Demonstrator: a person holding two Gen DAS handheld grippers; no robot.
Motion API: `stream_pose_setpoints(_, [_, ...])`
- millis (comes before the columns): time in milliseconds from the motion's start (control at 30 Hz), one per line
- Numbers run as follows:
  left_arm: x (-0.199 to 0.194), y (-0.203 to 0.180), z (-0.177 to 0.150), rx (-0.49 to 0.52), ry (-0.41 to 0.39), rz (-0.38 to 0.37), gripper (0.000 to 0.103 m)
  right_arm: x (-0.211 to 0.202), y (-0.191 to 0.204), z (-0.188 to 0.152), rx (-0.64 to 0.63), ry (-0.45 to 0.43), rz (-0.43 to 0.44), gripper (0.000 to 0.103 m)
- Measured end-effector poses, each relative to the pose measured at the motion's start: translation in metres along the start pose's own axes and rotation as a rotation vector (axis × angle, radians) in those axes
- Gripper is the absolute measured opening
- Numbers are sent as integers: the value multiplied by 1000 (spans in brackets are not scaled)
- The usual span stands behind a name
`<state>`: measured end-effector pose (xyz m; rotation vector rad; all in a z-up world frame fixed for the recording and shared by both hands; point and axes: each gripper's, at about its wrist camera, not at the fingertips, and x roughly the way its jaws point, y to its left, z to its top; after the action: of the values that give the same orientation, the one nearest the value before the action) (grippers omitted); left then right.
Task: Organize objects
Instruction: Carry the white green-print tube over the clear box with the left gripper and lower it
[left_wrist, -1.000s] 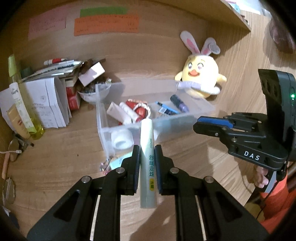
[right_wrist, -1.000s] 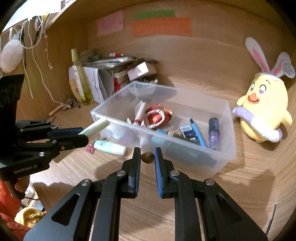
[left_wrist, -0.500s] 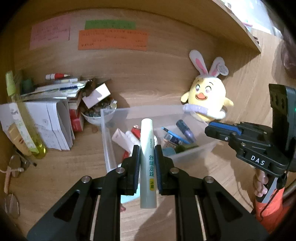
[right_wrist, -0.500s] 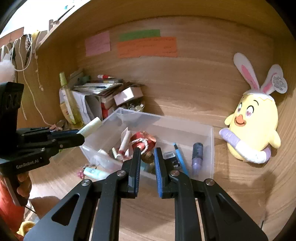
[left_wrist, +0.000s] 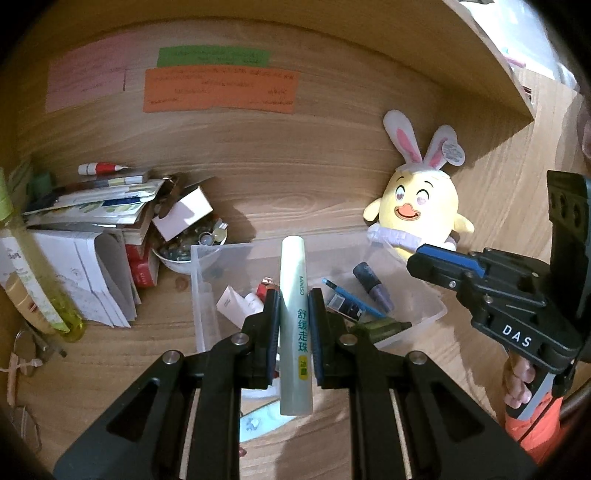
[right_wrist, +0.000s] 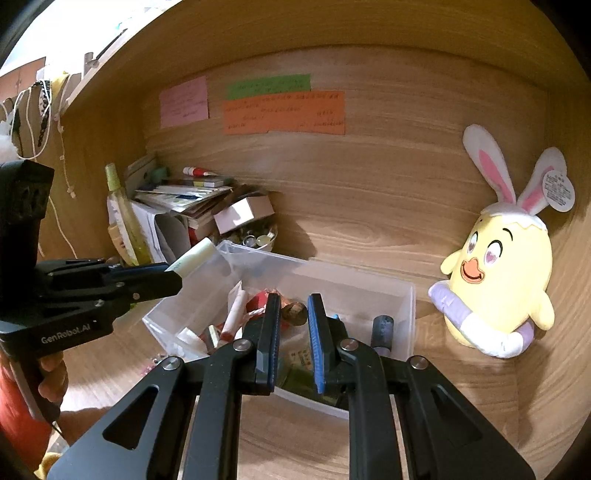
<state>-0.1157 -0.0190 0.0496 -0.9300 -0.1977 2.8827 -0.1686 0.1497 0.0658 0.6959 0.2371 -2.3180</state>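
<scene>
My left gripper (left_wrist: 293, 299) is shut on a pale green MINISO tube (left_wrist: 293, 317), held upright above the near side of a clear plastic bin (left_wrist: 199, 295). The tube's tip also shows in the right wrist view (right_wrist: 194, 256), in the left gripper (right_wrist: 162, 282). My right gripper (right_wrist: 293, 306) is shut on a small brown round object (right_wrist: 293, 312) and hangs over the bin (right_wrist: 406, 306). The bin holds tubes, a blue pen and a purple-grey stick (left_wrist: 371, 286). The right gripper also shows in the left wrist view (left_wrist: 424, 258).
A yellow bunny-eared plush (left_wrist: 421, 206) sits right of the bin against the wooden back wall. A stack of papers and booklets (left_wrist: 85, 236), a white box (left_wrist: 183, 218), a bowl of small items (left_wrist: 192, 243) and a yellow bottle (left_wrist: 33, 280) stand at the left. Glasses (left_wrist: 22, 343) lie at the far left.
Both grippers have risen and moved forward over the bin, each still holding its object. The bin now sits lower and closer in both views.
</scene>
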Motion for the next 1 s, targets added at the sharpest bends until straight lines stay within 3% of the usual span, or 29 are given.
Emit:
stream_pose_setpoints(767, [72,16,-10,-43,151,12,15,64,-4,-21,26,168,-2,13])
stream_pose_setpoints(1000, [69,14,-11,-25,138,11,15,78,-4,-26,29,212,-16,13])
